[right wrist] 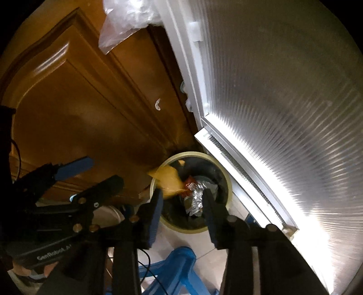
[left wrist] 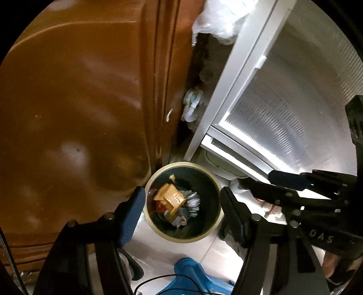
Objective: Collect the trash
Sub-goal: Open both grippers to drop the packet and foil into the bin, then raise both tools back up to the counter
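A round cream-rimmed trash bin (left wrist: 216,223) stands on the floor with a dark liner. Inside lie a tan wrapper (left wrist: 169,196), crumpled foil (right wrist: 196,199) and other scraps. My left gripper (left wrist: 182,211) hangs open straight above the bin with nothing between its blue pads. My right gripper (right wrist: 183,208) is open too, its fingers framing the bin's mouth. A blurred yellow wrapper (right wrist: 168,181) shows over the bin's left rim, clear of the pads; I cannot tell whether it rests there. Each gripper shows in the other's view: the right gripper (left wrist: 256,178), the left gripper (right wrist: 95,175).
A brown wooden door (left wrist: 74,102) rises left of the bin and a white-framed frosted glass panel (right wrist: 272,113) stands to its right. A clear plastic bag (right wrist: 127,20) hangs above. A blue plastic stool (left wrist: 195,279) and a black cable (right wrist: 147,256) lie on the tiled floor nearby.
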The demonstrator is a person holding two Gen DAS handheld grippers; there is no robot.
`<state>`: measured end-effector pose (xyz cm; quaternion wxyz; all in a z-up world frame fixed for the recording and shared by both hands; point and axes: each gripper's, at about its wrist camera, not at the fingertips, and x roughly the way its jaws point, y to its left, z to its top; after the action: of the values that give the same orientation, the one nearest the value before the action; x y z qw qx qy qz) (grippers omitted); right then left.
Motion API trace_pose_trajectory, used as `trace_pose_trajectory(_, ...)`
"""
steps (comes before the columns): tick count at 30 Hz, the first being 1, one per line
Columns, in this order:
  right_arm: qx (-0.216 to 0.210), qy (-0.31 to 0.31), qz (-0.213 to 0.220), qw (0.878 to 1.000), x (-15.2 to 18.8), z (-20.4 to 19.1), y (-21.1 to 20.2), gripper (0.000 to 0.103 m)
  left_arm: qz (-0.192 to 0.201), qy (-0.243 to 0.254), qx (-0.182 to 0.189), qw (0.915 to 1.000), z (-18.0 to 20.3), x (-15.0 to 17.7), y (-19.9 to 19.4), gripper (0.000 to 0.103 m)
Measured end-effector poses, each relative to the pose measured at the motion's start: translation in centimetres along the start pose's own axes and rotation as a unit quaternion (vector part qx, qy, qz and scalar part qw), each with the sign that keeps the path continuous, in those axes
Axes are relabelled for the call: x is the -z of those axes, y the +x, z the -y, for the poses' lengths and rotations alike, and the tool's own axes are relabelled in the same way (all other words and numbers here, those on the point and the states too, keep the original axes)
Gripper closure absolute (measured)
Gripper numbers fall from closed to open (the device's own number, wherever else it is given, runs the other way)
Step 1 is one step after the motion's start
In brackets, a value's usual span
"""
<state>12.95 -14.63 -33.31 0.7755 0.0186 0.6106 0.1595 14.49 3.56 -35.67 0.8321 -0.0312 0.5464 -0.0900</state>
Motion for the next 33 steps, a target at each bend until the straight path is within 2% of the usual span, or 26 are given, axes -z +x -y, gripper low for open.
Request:
trace_pose_trajectory(12, 0.030, -0.017, 0.024, 0.999, 0.3, -0.9, -2.9, 0.066, 0.014, 0.001, 0.001, 0.9999, 0.1, 0.4, -2.4, 0.035)
trace_pose_trajectory(22, 0.036, -0.035, 0.067, 0.996, 1.2, -2.4, -8.2, 0.066, 0.058, 0.008, 0.011, 0.9982, 1.5, 0.2, -8.8, 0.030)
trace_pose_trajectory(25, 0.038, -0.035, 0.083, 0.995, 1.5, -2.6, -9.9, 0.066, 0.072, 0.016, 0.014, 0.9972, 2.3, 0.1, -11.2, 0.022)
trace_pose_trajectory(33, 0.046, -0.033, 0.127, 0.990, 2.0, -3.0, -14.9, 0.066, 0.102, 0.037, 0.013, 0.9940, 4.5, -0.2, -16.2, 0.021)
